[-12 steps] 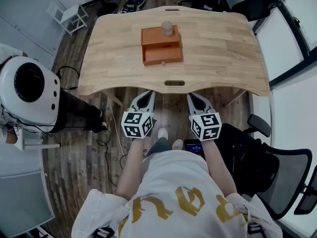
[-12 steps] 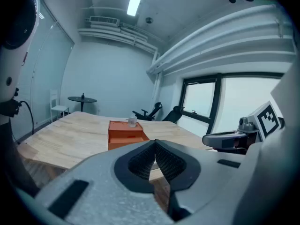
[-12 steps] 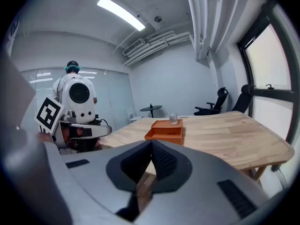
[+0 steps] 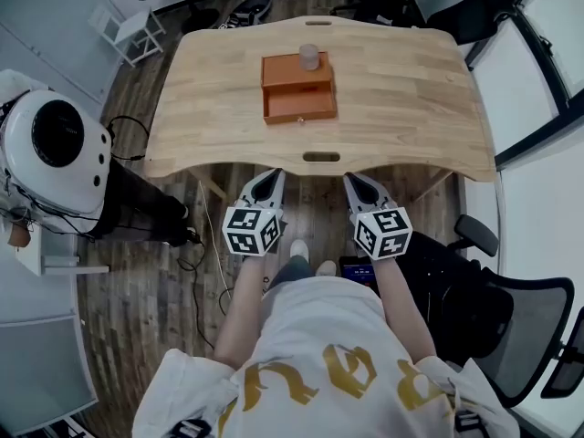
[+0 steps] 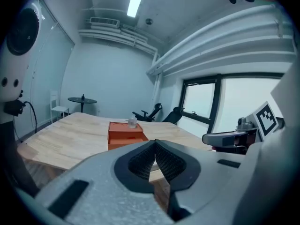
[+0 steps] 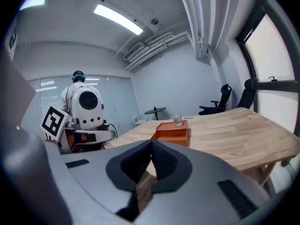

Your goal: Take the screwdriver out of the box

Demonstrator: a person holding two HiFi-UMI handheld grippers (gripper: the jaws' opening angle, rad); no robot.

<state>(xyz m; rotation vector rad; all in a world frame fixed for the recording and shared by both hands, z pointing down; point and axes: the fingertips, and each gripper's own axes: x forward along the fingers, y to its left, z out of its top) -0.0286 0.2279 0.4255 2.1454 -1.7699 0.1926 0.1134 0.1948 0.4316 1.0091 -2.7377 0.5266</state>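
Left gripper (image 4: 273,175): I am holding it just short of the table (image 4: 411,108), jaws together and empty.
Right gripper (image 4: 352,178): I am holding it alongside, jaws likewise together and empty.
Box (image 4: 297,88): sitting mid-table, well apart from both grippers, with a cup (image 4: 309,56) standing on top.
Screwdriver: I cannot see it in any view.
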